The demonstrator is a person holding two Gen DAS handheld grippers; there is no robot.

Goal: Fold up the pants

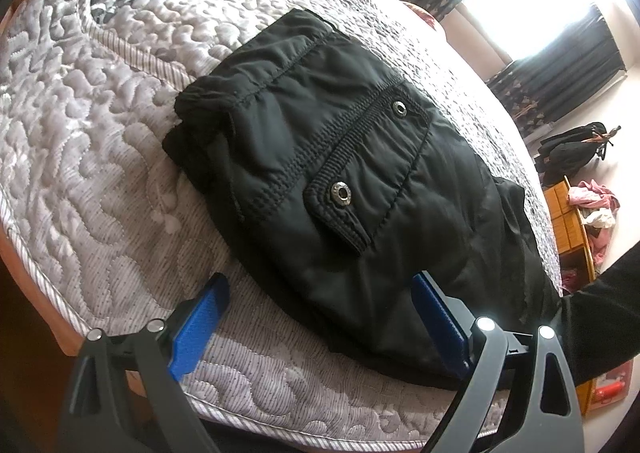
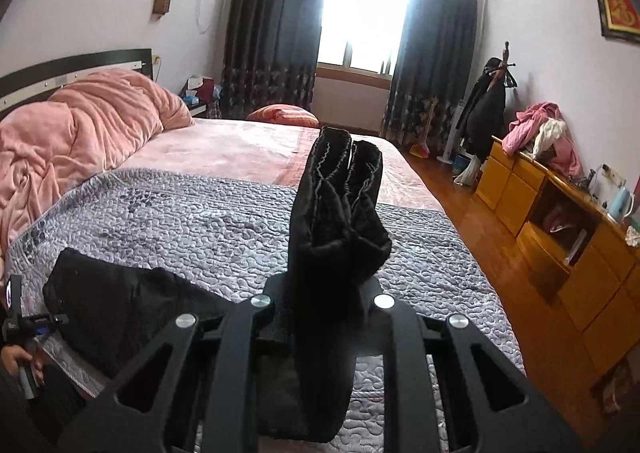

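Black pants [image 1: 320, 173] lie partly folded on the grey quilted bedspread [image 1: 100, 125], waistband and a snap-button pocket flap facing up. My left gripper [image 1: 320, 317] is open, its blue pads on either side of the near edge of the pants, just above the quilt. My right gripper [image 2: 320, 293] is shut on the leg ends of the pants [image 2: 340, 213], which stand up in a bunch between its fingers. The waist part [image 2: 120, 301] lies on the bed at lower left in the right wrist view, with the left gripper [image 2: 36, 323] beside it.
A pink duvet [image 2: 80, 125] is piled at the head of the bed. A wooden dresser [image 2: 560, 237] with clothes on it stands to the right across a wood floor. A coat rack [image 2: 492, 101] and dark curtains stand by the window.
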